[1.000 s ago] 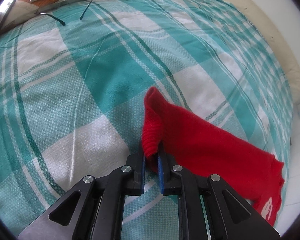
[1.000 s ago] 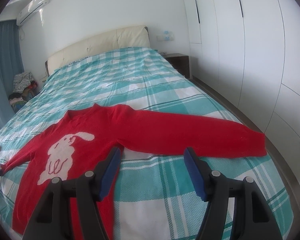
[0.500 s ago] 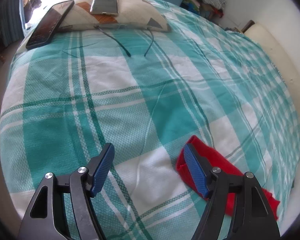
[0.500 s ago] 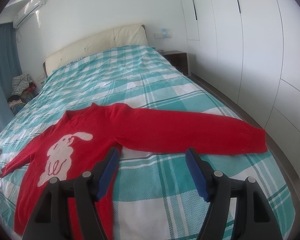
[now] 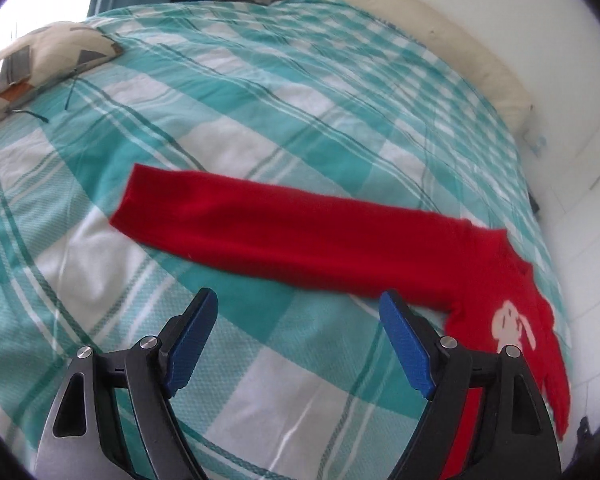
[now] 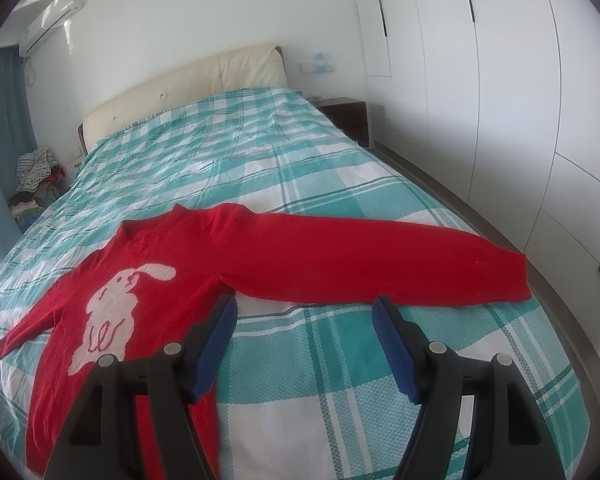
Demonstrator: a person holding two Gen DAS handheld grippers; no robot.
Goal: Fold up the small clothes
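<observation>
Presently we are listing: red sweater [image 6: 188, 264] lying flat (rabbit motif); left gripper [image 5: 300, 312] opening, empty; right gripper [image 6: 304, 320] standing apart, empty.

My left claw [image 5: 298, 340] let go of the red sweater [image 5: 324, 240] cuff, its jaws opening with nothing between; the sleeve now lies flat on the bed [image 5: 260, 92].
</observation>
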